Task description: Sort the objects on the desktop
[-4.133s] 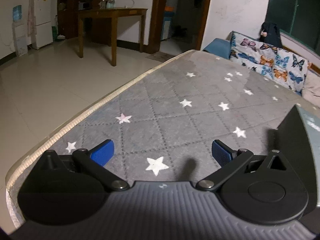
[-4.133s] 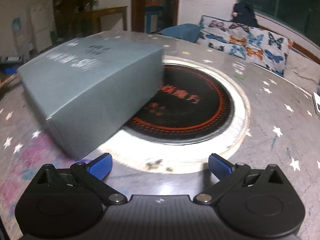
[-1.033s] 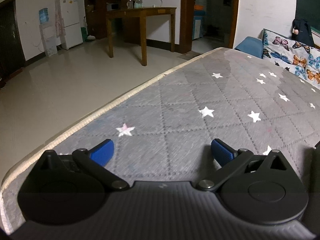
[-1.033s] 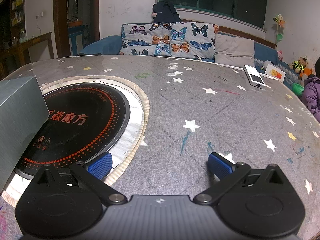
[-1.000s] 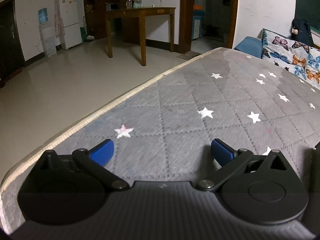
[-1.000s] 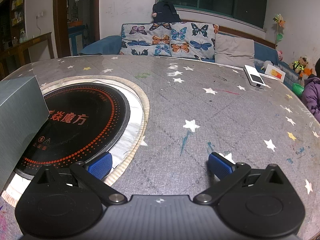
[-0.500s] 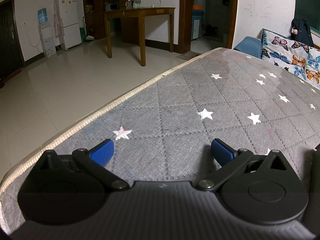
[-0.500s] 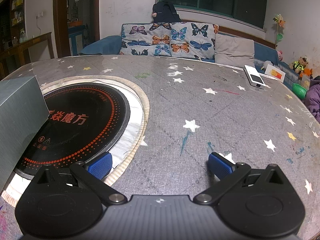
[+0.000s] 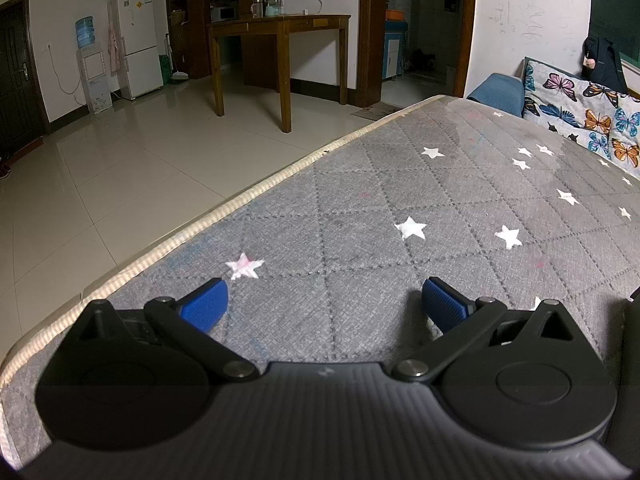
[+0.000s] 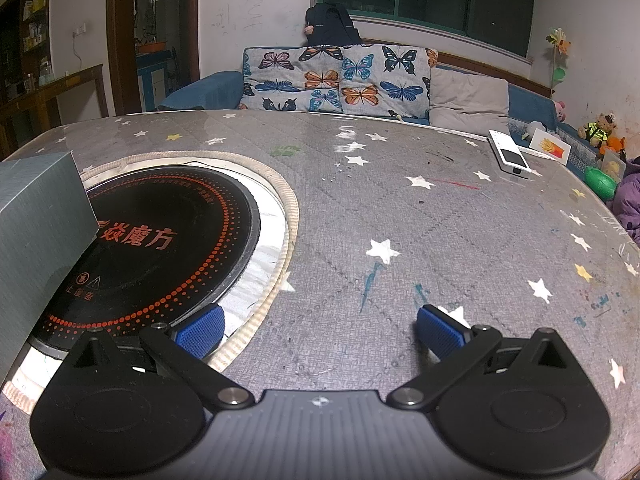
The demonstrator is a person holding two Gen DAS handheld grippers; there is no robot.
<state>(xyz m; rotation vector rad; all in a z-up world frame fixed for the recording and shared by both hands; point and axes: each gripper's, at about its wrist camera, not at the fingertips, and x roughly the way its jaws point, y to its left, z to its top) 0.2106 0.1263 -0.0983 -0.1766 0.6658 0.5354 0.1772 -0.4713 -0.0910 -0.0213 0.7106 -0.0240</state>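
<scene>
My left gripper (image 9: 323, 306) is open and empty, low over the grey star-patterned table cover (image 9: 400, 184) near its left edge. My right gripper (image 10: 320, 334) is open too, holding nothing, above the cover (image 10: 440, 220) just right of the round black induction cooktop (image 10: 160, 240). A grey-green box (image 10: 38, 232) rests partly on the cooktop at the far left of the right wrist view. A white remote-like device (image 10: 510, 154) and a card with a picture (image 10: 554, 146) lie at the table's far right edge.
A sofa with butterfly cushions (image 10: 340, 80) runs behind the table. Toys (image 10: 600, 128) and a person's purple sleeve (image 10: 630, 204) are at the right. Tiled floor (image 9: 120, 160), a wooden table (image 9: 280, 48) and a fridge (image 9: 138, 44) lie beyond the left edge.
Since about four seconds ago the right gripper has swung right, away from the box. Over the last second both views barely shift; the left one has drifted slightly.
</scene>
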